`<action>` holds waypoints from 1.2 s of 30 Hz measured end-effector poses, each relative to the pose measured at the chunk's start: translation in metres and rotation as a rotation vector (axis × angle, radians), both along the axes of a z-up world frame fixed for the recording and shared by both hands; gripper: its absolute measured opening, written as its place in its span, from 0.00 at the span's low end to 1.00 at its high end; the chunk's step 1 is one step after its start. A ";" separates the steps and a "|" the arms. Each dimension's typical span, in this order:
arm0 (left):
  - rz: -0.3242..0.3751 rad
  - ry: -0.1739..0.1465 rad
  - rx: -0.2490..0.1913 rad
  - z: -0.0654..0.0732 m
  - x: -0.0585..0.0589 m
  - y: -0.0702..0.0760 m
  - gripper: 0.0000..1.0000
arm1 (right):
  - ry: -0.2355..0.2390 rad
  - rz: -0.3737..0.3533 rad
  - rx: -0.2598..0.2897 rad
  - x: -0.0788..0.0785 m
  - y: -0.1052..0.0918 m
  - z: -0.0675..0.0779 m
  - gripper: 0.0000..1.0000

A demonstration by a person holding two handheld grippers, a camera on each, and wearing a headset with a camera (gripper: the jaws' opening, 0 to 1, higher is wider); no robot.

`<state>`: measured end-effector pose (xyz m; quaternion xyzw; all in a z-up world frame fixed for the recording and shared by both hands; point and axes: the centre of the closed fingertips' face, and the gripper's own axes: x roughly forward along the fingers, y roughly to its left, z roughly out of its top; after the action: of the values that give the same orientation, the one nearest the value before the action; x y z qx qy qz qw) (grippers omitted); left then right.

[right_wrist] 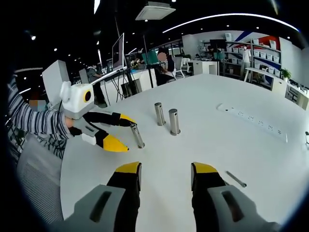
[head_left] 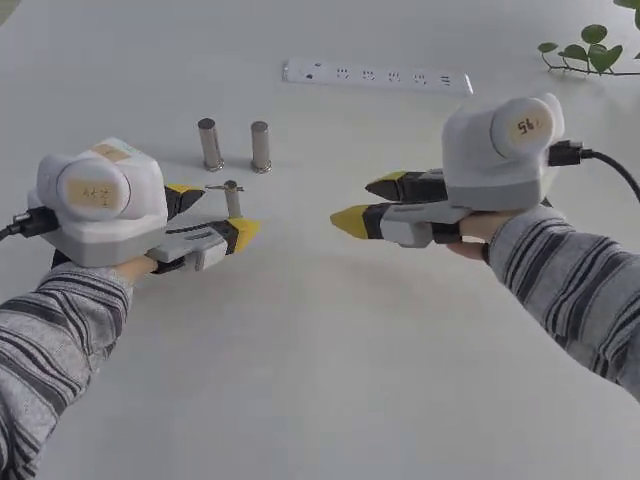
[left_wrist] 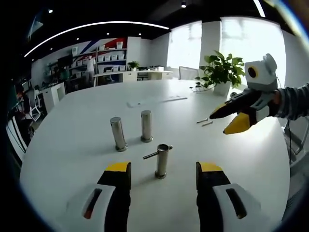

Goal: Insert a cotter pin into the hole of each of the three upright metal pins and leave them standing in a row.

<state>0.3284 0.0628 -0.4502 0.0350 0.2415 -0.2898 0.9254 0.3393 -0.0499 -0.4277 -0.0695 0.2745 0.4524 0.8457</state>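
Observation:
Three upright metal pins stand on the white table. The two far ones (head_left: 210,145) (head_left: 260,147) are bare. The nearest pin (head_left: 232,198) has a cotter pin (head_left: 221,187) through its top hole, sticking out to the left. My left gripper (head_left: 222,210) is open, its yellow tips on either side of that pin without touching it. In the left gripper view the pinned pin (left_wrist: 161,161) stands just ahead of the jaws. My right gripper (head_left: 355,202) hovers open and empty to the right. Two loose cotter pins (left_wrist: 205,122) lie on the table beyond it.
A white power strip (head_left: 378,76) lies at the back of the table. A potted plant (head_left: 590,50) reaches in at the far right corner. One loose cotter pin (right_wrist: 235,179) lies close to my right gripper's tips. Desks, shelves and chairs stand around the room.

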 end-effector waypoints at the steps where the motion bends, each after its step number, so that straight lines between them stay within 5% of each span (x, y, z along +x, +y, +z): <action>1: -0.001 -0.013 0.001 0.003 0.000 0.000 0.54 | -0.019 -0.001 0.011 0.005 0.004 0.002 0.38; 16: -0.029 -0.029 0.000 0.020 -0.023 -0.006 0.82 | -0.118 0.014 0.065 0.053 0.062 -0.003 0.37; 22: -0.047 -0.051 0.020 0.021 -0.029 -0.008 0.91 | -0.111 -0.011 0.091 0.067 0.074 -0.008 0.31; 26: -0.034 -0.049 -0.018 0.024 -0.028 -0.007 0.96 | -0.101 -0.028 0.104 0.075 0.080 -0.012 0.30; 36: -0.010 -0.031 -0.034 0.024 -0.029 0.000 0.99 | -0.098 -0.044 0.101 0.086 0.097 -0.028 0.24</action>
<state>0.2994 0.0633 -0.4264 0.0249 0.2218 -0.2981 0.9281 0.4254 0.0466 -0.4553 -0.0428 0.2113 0.4431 0.8701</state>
